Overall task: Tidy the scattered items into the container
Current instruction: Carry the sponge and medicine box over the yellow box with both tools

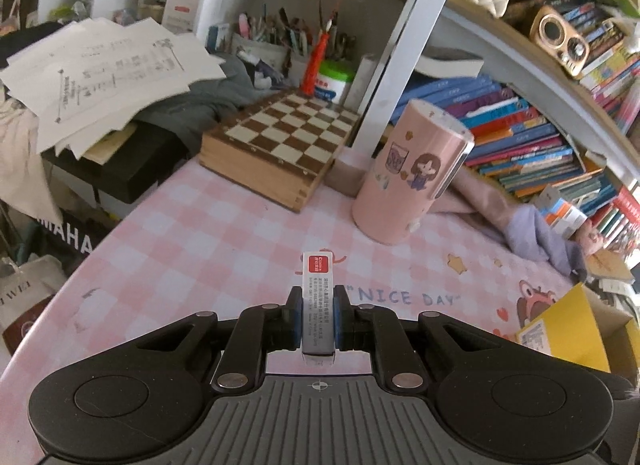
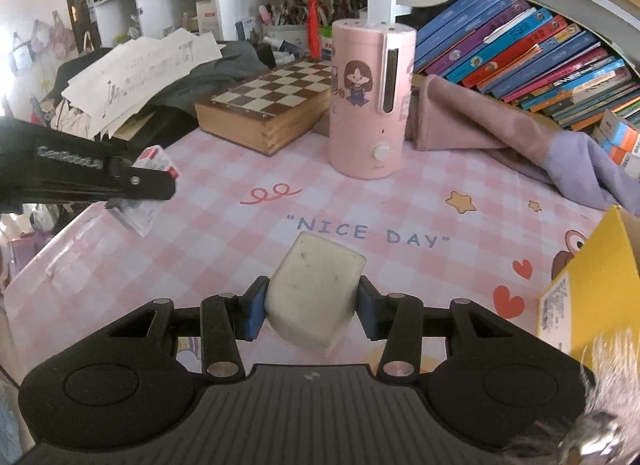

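My left gripper (image 1: 317, 317) is shut on a thin silver-and-red packet (image 1: 317, 297), held on edge above the pink checked mat (image 1: 192, 249). In the right wrist view that same gripper (image 2: 160, 185) comes in from the left with the packet (image 2: 158, 161) in its tips. My right gripper (image 2: 312, 305) is shut on a worn white eraser block (image 2: 316, 289), lifted over the mat (image 2: 224, 225). The yellow cardboard box (image 2: 588, 289) stands at the right edge, its top open; it shows in the left wrist view as a yellow box (image 1: 568, 329) at lower right.
A pink cylindrical humidifier (image 2: 370, 105) stands mid-desk beside a wooden chessboard box (image 2: 272, 105). Folded pink and lilac cloth (image 2: 520, 145) lies before a row of books (image 2: 540, 53). Loose papers (image 1: 104, 77) pile up at the left.
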`<state>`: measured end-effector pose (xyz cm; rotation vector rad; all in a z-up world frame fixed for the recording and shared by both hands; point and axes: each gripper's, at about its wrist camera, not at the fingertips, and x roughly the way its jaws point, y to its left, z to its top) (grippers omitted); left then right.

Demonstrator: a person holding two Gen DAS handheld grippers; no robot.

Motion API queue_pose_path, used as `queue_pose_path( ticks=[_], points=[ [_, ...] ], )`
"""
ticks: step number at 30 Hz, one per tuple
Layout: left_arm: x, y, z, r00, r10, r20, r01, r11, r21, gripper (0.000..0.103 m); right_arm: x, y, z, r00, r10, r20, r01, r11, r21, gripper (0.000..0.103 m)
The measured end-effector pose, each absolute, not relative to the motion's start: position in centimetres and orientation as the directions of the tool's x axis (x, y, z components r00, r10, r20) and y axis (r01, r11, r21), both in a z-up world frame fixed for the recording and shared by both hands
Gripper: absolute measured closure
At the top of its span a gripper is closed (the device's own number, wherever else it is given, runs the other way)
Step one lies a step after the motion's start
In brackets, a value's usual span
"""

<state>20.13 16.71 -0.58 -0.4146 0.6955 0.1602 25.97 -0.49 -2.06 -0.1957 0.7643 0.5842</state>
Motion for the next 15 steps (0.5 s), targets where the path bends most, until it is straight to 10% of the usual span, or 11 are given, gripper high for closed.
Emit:
queue_pose_path(
  ticks=[15],
  points=[
    [14.2, 16.5, 1.1, 0.784, 0.001, -0.62, -0.279, 0.894, -0.352, 0.09, 22.2, -1.7, -0.1, 0.609, 0.434, -0.664, -0.539, 0.841, 0.056, 0.061]
  ],
)
